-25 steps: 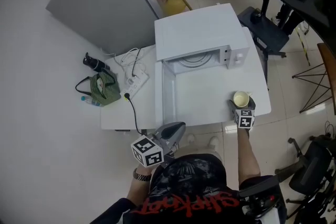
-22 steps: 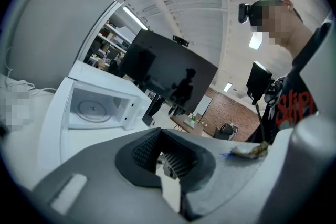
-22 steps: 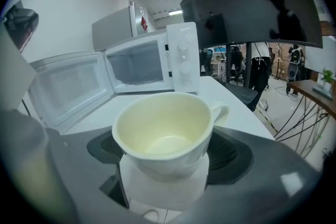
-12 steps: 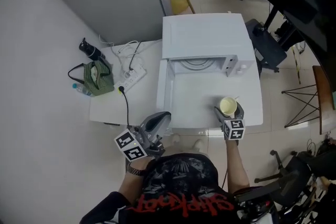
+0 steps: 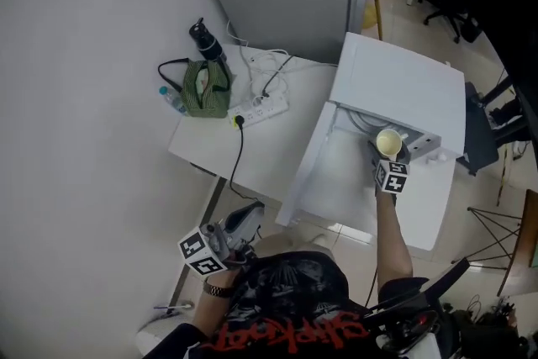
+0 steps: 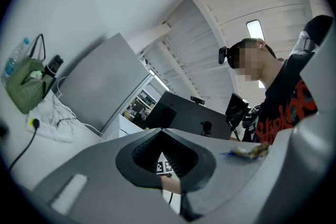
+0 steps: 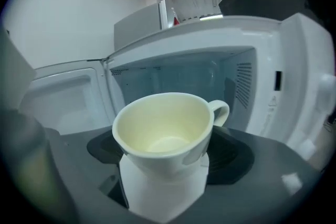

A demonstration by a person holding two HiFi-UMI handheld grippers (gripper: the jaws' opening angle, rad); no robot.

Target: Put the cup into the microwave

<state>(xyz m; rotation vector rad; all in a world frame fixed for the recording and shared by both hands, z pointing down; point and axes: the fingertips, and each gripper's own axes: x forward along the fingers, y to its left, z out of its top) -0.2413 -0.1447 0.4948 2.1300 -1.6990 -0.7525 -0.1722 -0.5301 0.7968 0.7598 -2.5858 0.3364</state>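
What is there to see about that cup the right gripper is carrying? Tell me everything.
The cup is a pale cream teacup, glossy like ceramic, with a small loop handle pointing right in the right gripper view. It looks empty and stands mouth up. The right gripper clamps its lower body between the jaws; nothing else touches it. It hangs in the air just in front of the microwave's open cavity, whose door is swung out to the left.
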